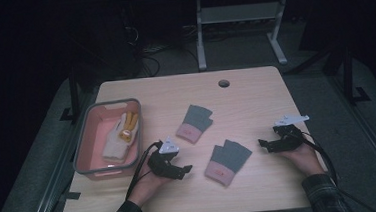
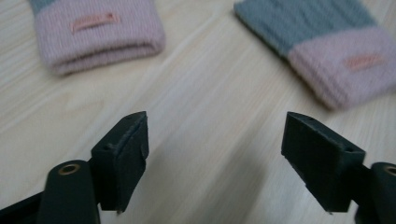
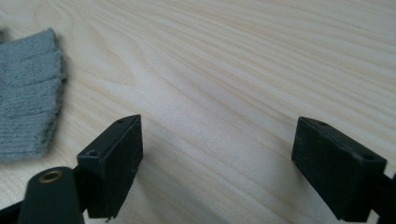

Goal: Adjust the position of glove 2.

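Ribbed knit gloves (image 1: 228,161), grey with pink cuffs, lie on pale woodgrain between both released claws (image 1: 180,170) (image 1: 265,144).

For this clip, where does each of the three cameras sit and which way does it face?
High view: above the person's side, looking forward and down on the table; both forearms, left gripper and right gripper show.
Left gripper view: rides the left gripper, looking between its open jaws at two gloves, near glove and far glove.
Right gripper view: rides the right gripper, open jaws over bare wood, the near glove's grey end at left.
Shared: all three show the near glove.
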### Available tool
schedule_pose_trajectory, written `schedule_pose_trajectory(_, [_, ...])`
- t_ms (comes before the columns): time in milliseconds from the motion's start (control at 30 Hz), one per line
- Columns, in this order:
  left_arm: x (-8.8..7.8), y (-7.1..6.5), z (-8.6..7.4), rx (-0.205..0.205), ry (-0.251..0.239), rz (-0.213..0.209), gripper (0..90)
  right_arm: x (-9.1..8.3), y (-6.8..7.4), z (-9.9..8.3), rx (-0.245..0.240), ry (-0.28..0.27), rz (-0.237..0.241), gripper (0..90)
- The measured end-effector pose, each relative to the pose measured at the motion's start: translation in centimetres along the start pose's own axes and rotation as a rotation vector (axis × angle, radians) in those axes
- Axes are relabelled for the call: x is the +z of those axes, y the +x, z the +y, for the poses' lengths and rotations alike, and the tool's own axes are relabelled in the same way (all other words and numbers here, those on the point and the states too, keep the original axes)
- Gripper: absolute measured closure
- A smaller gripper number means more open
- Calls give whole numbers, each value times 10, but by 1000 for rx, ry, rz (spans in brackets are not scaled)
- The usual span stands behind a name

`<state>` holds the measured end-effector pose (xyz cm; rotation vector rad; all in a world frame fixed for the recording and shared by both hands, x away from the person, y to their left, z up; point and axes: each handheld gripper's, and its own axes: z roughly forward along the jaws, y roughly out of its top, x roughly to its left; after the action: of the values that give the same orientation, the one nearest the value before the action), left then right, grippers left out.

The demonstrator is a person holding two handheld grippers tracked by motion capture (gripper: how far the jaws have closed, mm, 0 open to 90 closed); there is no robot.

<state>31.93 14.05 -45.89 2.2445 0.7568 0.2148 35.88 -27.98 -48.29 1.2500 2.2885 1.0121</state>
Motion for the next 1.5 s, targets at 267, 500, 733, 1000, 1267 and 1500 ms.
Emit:
schedule_pose_trajectory(267, [-1, 11, 26, -67, -29, 1, 470, 0, 0, 0, 2, 1, 0, 152])
schedule_pose_trajectory(500, [11, 30, 52, -108, -25, -26, 810, 0, 0, 0, 3, 0, -4, 152])
schedule_pose_trajectory(733, [26, 42, 68, -79, -18, 27, 893, 0, -1, 0, 2, 0, -7, 152])
schedule_pose_trajectory(1000, [46, 60, 87, -65, 5, 81, 894, 0, -1, 0, 3, 1, -7, 152])
schedule_pose_trajectory(1267, [71, 74, 85, -103, 46, 77, 895, 0, -1, 0, 2, 1, -7, 152])
schedule_pose_trajectory(1500, [69, 70, 83, -95, 66, 69, 896, 0, -1, 0, 2, 1, -7, 151])
